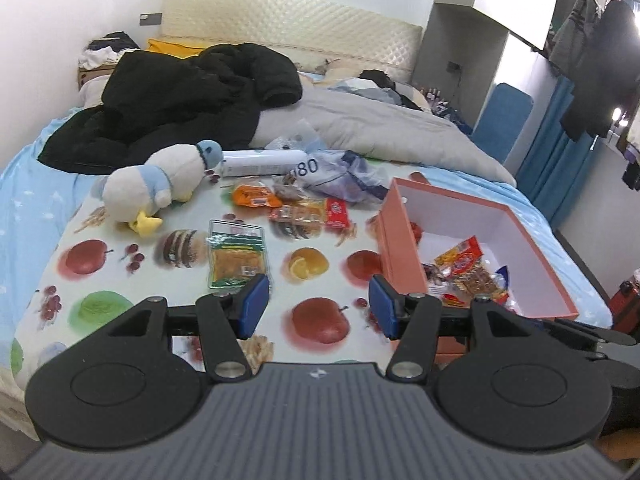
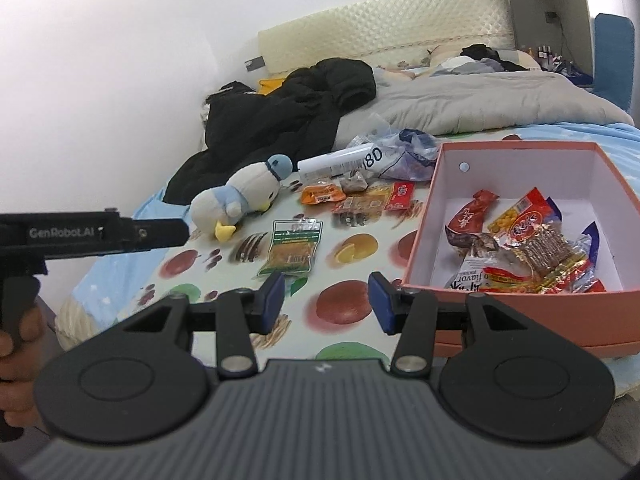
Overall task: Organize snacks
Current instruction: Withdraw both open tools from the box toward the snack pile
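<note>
A pink open box (image 1: 394, 236) (image 2: 516, 316) stands on the fruit-print cloth at the right, with several snack packets (image 2: 532, 256) inside. On the cloth lie a green-and-yellow snack packet (image 1: 237, 254) (image 2: 293, 248), an orange packet (image 1: 254, 196) (image 2: 322, 194), and a red-and-yellow packet (image 1: 316, 214) (image 2: 384, 196). My left gripper (image 1: 319, 306) is open and empty, just in front of the green packet and left of the box. My right gripper (image 2: 327, 304) is open and empty, near the box's front left corner.
A plush penguin (image 1: 160, 182) (image 2: 240, 196) lies at the left of the cloth. A white tube (image 1: 262, 162) and a crumpled plastic bag (image 1: 344, 176) lie behind the snacks. A black jacket (image 1: 180, 96) and grey duvet (image 1: 360, 120) cover the bed beyond.
</note>
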